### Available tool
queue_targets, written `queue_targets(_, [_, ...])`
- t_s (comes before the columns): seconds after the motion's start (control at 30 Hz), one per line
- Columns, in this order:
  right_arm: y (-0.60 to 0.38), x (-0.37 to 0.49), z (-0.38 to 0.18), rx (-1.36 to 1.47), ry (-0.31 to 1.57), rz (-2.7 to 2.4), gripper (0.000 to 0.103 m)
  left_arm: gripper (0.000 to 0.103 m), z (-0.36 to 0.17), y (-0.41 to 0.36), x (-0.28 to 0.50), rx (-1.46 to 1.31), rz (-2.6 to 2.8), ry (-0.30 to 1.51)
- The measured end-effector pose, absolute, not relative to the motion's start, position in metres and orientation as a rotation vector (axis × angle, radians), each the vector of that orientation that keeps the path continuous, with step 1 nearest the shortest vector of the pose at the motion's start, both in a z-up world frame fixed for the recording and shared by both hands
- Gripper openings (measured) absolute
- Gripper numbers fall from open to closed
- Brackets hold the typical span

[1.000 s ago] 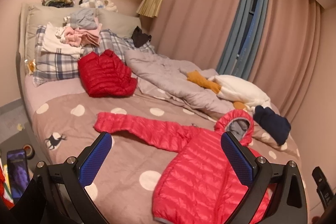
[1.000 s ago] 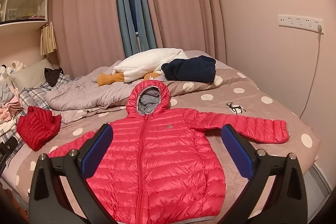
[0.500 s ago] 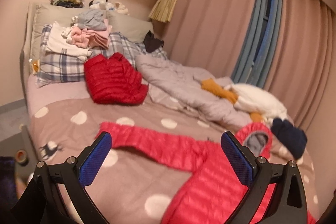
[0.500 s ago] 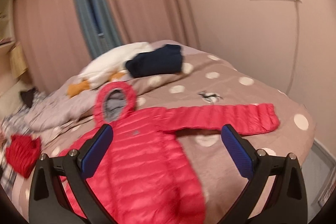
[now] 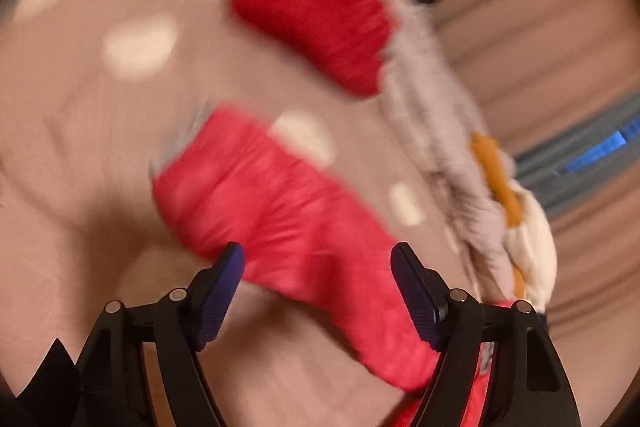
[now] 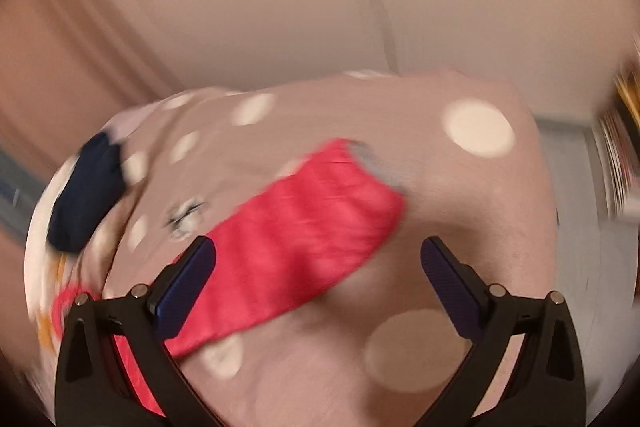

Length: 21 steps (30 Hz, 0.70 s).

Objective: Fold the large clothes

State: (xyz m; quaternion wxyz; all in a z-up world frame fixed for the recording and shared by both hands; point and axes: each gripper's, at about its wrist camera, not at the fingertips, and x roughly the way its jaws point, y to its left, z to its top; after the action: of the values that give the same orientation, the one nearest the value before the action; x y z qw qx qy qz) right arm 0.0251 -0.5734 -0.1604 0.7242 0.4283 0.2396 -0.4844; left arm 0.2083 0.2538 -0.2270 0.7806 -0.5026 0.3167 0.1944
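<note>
Both grippers over the pink puffer jacket's sleeves, jaws spread and holding nothing.

Left gripper point(image 5: 318, 263): jaws wide apart, one pink sleeve point(image 5: 280, 211) of the jacket lying right between and just past them on the polka-dot bed cover point(image 5: 80, 131), cuff pointing away to the left. Further out past the jaws sits a red puffer point(image 5: 316, 7) bundle, with a rumpled grey quilt point(image 5: 432, 115) off to the right. Right gripper point(image 6: 319, 265): jaws also wide apart, the other sleeve point(image 6: 304, 227) running from the left jaw up toward the middle, cuff ahead of the gap. Beyond the left jaw there's a dark navy garment point(image 6: 86, 195). Both views are pretty motion-blurred, so fine detail is lost.
</note>
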Motion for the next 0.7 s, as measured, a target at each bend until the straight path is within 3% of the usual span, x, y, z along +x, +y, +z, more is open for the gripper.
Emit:
queue_targets(0.17, [-0.587,0.018,-0.201,1.105,0.521,-1.170,0.098,0.076,-0.237,0.248,0.218,-1.032,0.374,0.685])
queue_targets(0.33, [-0.581,0.045,-0.206,1.078,0.458,-1.123,0.099,0.075,-0.257,0.260,0.216,-1.249,0.127,0.588])
queue_targets(0.4, [-0.580,0.057,-0.213,1.129,0.396,-0.961,0.099,0.065,-0.261,0.262,0.219,-1.279,0.061,0.591])
queue_targets(0.47, [-0.575,0.075,-0.216,1.116,0.373,-0.875,0.092,0.055,-0.263,0.262,0.220,-1.284,0.042,0.606])
queue_targets(0.6, [-0.570,0.095,-0.220,1.144,0.403,-0.794,0.051,0.053,-0.269,0.265,0.211,-1.431,-0.102,0.589])
queue_targets(0.7, [-0.577,0.092,-0.235,1.336,0.350,-0.640,0.046,0.054,-0.274,0.269,0.192,-1.555,-0.014,0.609])
